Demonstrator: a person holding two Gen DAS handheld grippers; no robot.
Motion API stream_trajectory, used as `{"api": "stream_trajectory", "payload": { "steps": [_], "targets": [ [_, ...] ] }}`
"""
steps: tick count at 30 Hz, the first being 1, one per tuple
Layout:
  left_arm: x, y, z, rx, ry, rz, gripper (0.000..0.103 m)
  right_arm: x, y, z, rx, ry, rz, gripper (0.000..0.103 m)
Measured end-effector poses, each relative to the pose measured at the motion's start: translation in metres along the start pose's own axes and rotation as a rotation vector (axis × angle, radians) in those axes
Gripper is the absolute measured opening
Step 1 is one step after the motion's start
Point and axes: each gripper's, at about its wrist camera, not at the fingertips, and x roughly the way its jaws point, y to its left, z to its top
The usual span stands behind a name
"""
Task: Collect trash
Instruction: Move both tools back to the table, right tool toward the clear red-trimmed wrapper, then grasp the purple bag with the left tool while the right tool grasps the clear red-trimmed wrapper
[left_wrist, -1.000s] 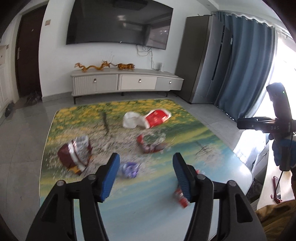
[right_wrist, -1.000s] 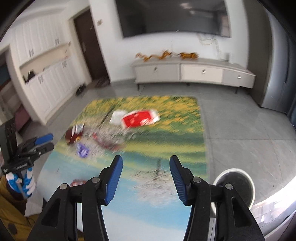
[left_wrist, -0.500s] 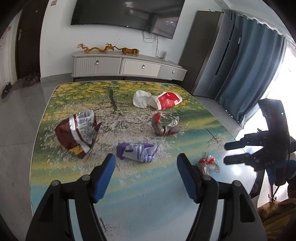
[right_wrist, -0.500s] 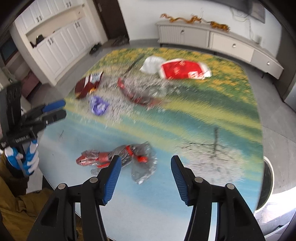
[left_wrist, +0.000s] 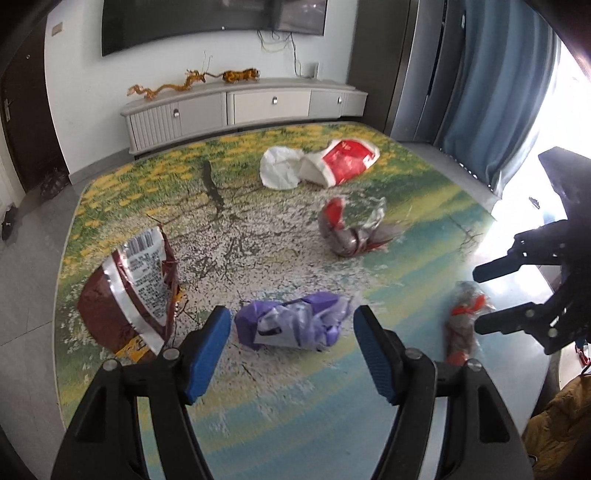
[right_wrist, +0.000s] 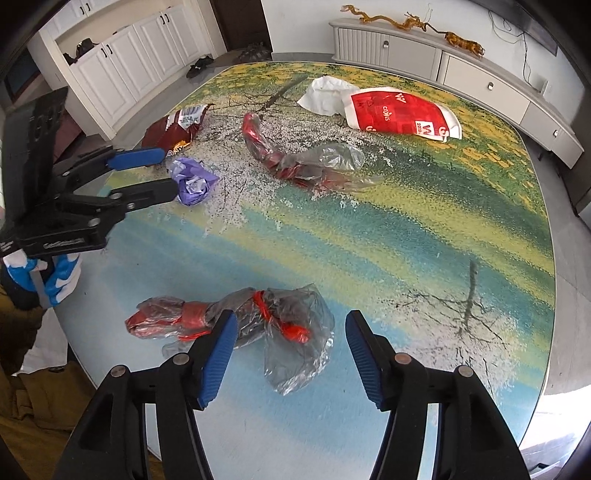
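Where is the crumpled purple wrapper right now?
The crumpled purple wrapper lies on the painted table just beyond the open left gripper, with the torn brown snack bag to its left in that view.

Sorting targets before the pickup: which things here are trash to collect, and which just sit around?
Trash: purple wrapper, brown snack bag, red-and-white bag, clear wrapper, twisted red wrapper.
Not trash: dragon ornament, TV cabinet.

Crumpled purple wrapper (left_wrist: 291, 323), clear red-tied bag (right_wrist: 255, 325), maroon chip bag (left_wrist: 129, 291), lying apart
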Motion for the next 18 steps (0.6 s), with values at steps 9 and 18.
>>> {"api": "stream_trajectory", "payload": {
  "steps": [9,18],
  "targets": [
    [0.013,0.009,0.000,-0.055,0.019,-0.062,0.067,0.007,-0.004,0.004,0.000,0.015,0.015,0.059],
    [0.015,0.007,-0.005,-0.067,0.020,-0.074,0.058,0.009,-0.004,0.005,-0.024,0.009,0.036,0.039]
  ]
}}
